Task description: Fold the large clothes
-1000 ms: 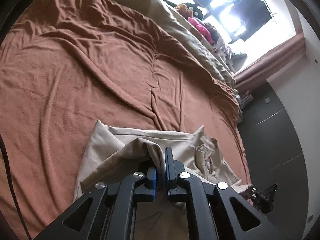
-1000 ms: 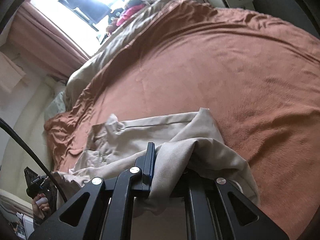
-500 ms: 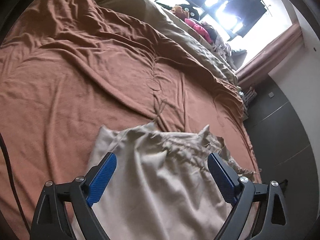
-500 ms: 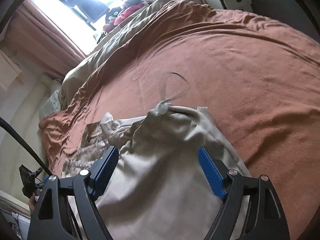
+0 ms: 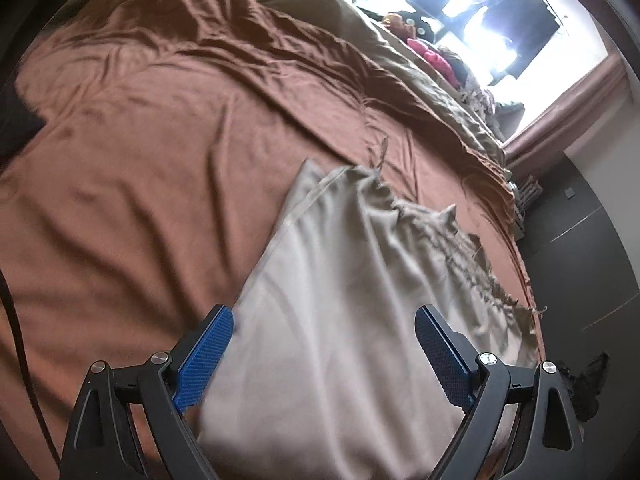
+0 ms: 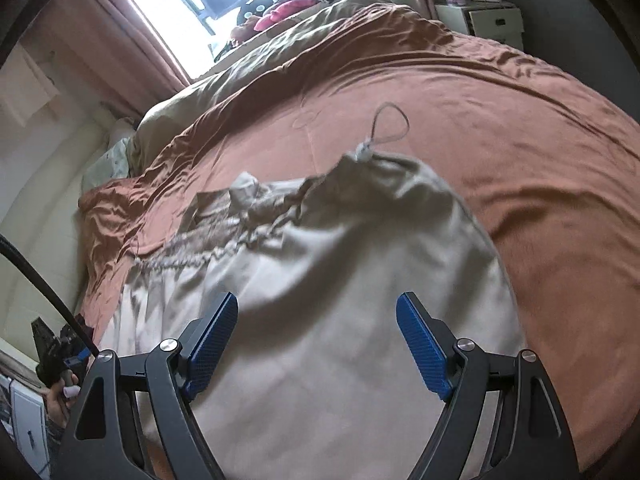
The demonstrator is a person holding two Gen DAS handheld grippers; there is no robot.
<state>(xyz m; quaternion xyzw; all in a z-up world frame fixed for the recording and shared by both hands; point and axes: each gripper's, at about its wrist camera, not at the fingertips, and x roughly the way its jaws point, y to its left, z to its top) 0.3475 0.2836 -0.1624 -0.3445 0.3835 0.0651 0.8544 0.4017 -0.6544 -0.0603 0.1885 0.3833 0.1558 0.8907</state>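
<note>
A beige garment (image 5: 352,304) with a gathered drawstring waistband lies on the brown bedspread (image 5: 152,152). It also shows in the right wrist view (image 6: 340,320), with its drawstring loop (image 6: 390,124) resting on the bedspread beyond the waistband. My left gripper (image 5: 324,344) is open and empty, held above the garment's near part. My right gripper (image 6: 316,336) is open and empty too, above the garment. The garment's near edge is hidden behind both grippers.
An olive duvet (image 5: 360,36) lies along the bed's far side under a bright window (image 5: 480,12), with toys and clothes (image 5: 432,56) on it. A white drawer unit (image 6: 484,20) stands beyond the bed. Dark wardrobe doors (image 5: 580,248) stand beside it.
Both grippers were shut on the garment's fabric a second ago. They opened and let it drop onto the bed, then drew back and higher. The garment now lies spread out.
</note>
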